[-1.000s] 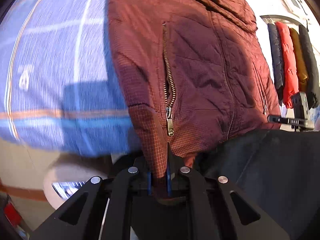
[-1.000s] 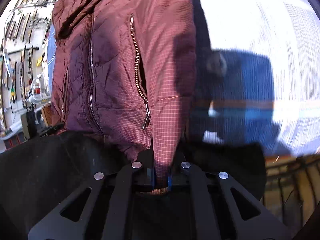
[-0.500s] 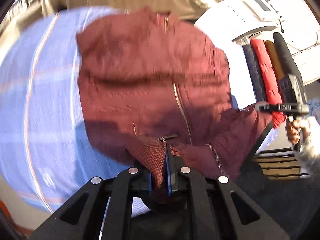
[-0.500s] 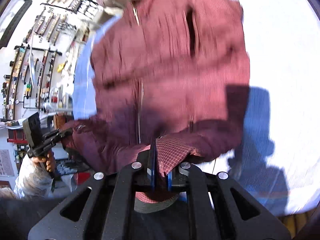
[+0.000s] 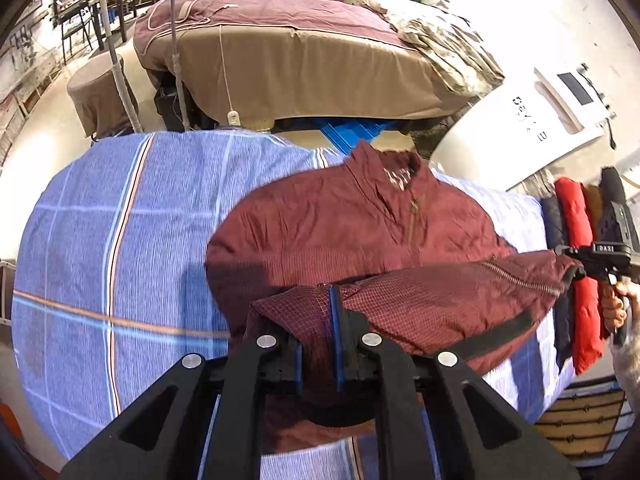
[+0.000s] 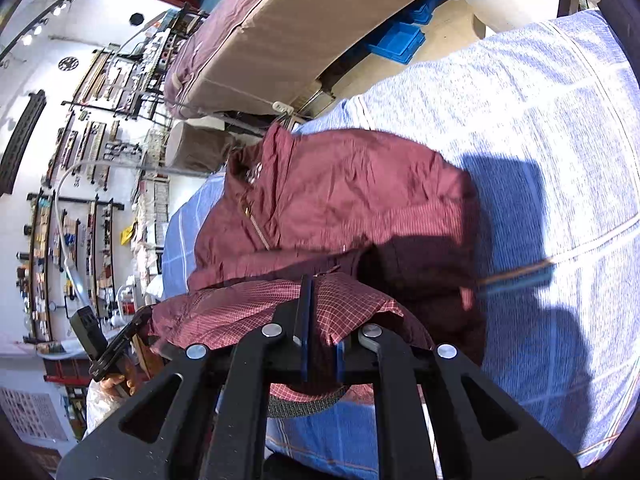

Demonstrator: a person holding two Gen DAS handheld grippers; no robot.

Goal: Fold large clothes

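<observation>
A maroon quilted jacket lies front up on a blue striped bed sheet, collar at the far end, zip down its middle. My left gripper is shut on one corner of its hem, lifted above the sheet. My right gripper is shut on the other hem corner of the jacket. The hem stretches between them, showing the checked lining. The right gripper also shows in the left wrist view, and the left gripper in the right wrist view.
Several folded jackets are stacked at the sheet's right edge. A brown-covered massage bed stands beyond the sheet, with a white machine and blue crates near it. Wall shelves are to the left.
The jacket hung upright in front of both cameras a second ago. It has been swung forward and laid down on the sheet, with both grippers still holding the hem.
</observation>
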